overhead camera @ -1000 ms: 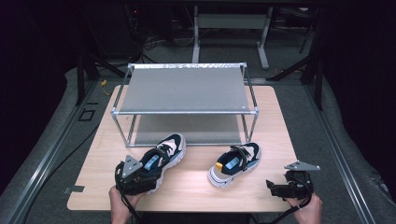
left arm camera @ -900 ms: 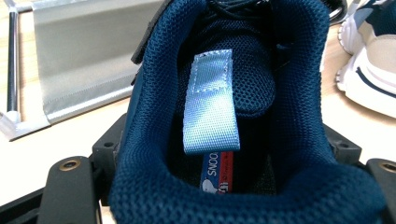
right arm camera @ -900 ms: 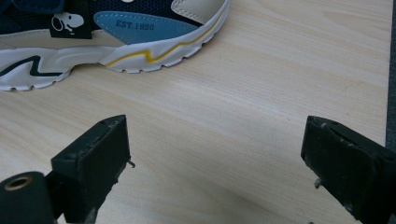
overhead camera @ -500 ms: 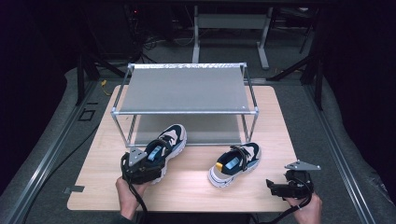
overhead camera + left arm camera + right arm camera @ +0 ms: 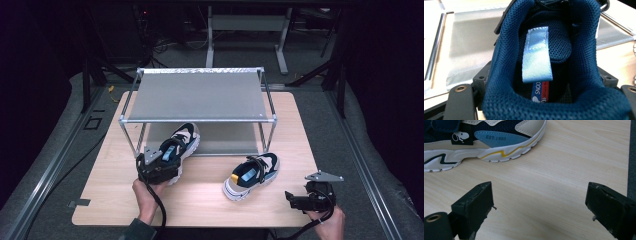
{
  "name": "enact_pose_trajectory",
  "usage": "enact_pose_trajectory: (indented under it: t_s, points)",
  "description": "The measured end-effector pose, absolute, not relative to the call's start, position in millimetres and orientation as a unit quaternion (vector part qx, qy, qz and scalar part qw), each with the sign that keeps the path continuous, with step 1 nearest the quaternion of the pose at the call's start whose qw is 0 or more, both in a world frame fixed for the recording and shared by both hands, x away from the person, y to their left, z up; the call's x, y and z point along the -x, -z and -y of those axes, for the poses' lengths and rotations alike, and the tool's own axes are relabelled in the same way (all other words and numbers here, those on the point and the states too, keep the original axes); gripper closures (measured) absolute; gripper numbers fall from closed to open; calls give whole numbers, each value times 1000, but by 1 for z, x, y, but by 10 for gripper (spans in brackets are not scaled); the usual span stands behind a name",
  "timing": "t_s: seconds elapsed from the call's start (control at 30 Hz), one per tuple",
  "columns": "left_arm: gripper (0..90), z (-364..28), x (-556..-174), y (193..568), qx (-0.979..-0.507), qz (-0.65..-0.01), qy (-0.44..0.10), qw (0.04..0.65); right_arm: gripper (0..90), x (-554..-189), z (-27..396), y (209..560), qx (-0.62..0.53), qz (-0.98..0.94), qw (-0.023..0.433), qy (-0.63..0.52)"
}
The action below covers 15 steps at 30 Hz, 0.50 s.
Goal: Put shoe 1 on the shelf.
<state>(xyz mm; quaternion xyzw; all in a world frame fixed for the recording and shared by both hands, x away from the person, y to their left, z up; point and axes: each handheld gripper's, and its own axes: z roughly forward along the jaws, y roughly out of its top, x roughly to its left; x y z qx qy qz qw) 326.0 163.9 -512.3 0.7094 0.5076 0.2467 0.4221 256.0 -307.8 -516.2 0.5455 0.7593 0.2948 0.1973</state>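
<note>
Shoe one (image 5: 176,147) sits in my left gripper (image 5: 157,169), clenched at the heel, with its toe pointing under the front rail of the rack (image 5: 197,119) toward the lower shelf (image 5: 220,137). In the left gripper view the jaws flank the padded blue collar (image 5: 499,75) and I look straight down past the pale pull tab (image 5: 536,56) into the opening. Whether the sole rests on the table (image 5: 110,165) or hangs just above it, I cannot tell.

Shoe two (image 5: 251,175) lies well apart to the right, on the bare wood in front of the rack. My right gripper (image 5: 307,200) is near the table's front corner, jaws spread wide over empty wood, grasping nothing; the right gripper view catches that shoe's white sole with its yellow line (image 5: 506,152) ahead.

I judge these to be light trainers: soft mesh upper, springy foam sole. The collar will squash under a squeeze, so a hold there can twist. The heel, where the counter stiffens the back, looks like the firmest place to pinch, and the long toe will want to droop from it.
</note>
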Motion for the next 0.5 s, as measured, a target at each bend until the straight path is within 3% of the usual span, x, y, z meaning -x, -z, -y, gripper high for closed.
enact_pose_trajectory:
  t_s: [0.5]
  points:
    - [245,-148,-367,523,-689,-538,-252,416,72,-255,308,514,-547,-756,200,-298]
